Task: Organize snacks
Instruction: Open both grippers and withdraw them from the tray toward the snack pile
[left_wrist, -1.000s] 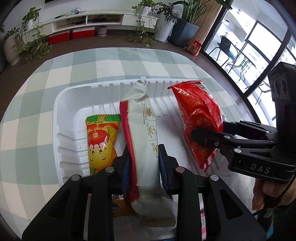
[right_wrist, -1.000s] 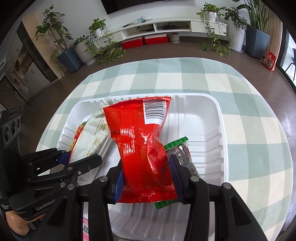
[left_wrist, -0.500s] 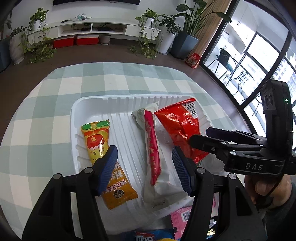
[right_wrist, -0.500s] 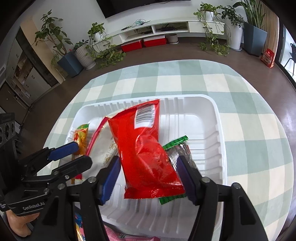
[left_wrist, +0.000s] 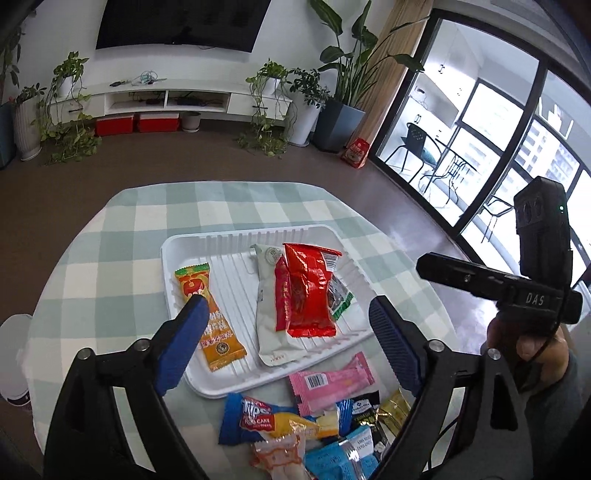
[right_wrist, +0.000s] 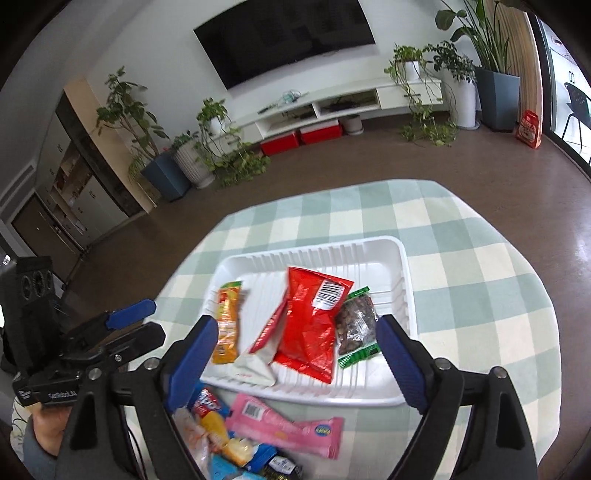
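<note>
A white tray (left_wrist: 184, 251) on the checked cloth holds an orange packet (left_wrist: 207, 314), a white packet with a red stripe (left_wrist: 269, 306), a red packet (left_wrist: 308, 291) and a nut packet with a green edge (left_wrist: 341, 299). My left gripper (left_wrist: 286, 310) hangs above the tray's near side, its jaws opening wide, nothing pressed between them. My right gripper (right_wrist: 295, 326) is likewise raised over the tray (right_wrist: 402, 266), jaws opening, with the red packet (right_wrist: 310, 325) lying free below. Each gripper shows in the other's view, the right gripper (left_wrist: 428, 267) and the left gripper (right_wrist: 151, 321).
Loose snacks lie heaped at the table's near edge: a pink packet (left_wrist: 332, 382), a blue cake packet (left_wrist: 255, 413) and several smaller ones. A white round object (left_wrist: 14, 354) sits at the left edge. A hand (left_wrist: 532, 347) holds the right gripper. Plants and a TV unit stand beyond.
Both grippers let go, the left of the white packet and the right of the red one. They opened wide and pulled up and back. The packets now lie flat in the tray.
</note>
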